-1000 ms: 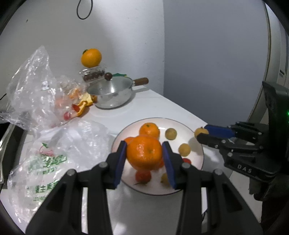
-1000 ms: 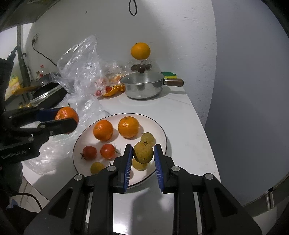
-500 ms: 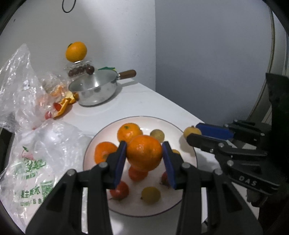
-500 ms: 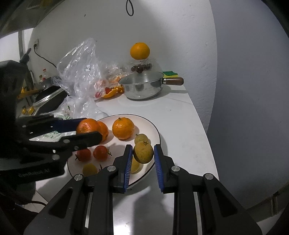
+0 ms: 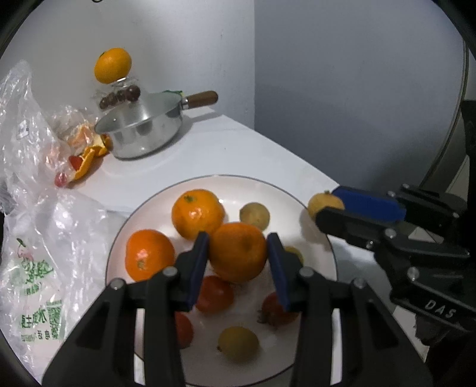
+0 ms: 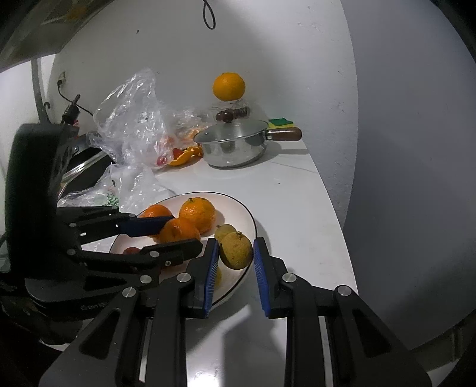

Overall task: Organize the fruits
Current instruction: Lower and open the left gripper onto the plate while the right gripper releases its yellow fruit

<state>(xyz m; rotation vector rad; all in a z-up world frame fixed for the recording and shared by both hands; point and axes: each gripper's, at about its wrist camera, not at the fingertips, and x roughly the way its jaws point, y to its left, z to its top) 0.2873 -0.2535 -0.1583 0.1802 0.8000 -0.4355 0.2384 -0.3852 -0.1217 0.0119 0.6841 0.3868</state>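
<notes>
Left hand-held gripper [image 5: 238, 259] lowered over round plate [image 5: 315, 223], pinching dimpled orange [image 5: 238, 251].

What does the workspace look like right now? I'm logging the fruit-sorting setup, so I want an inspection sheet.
Surface: white counter, partly bare.
Job's things: plate holding oranges, red fruits, yellow-green fruits.
Clutter: plastic bags, orange peel, lidded pan, orange on a clear box.
Grippers: left gripper shut on an orange; right gripper shut on a yellow-green fruit.
Cables: black cord on wall.
Surroundings: grey wall.
</notes>
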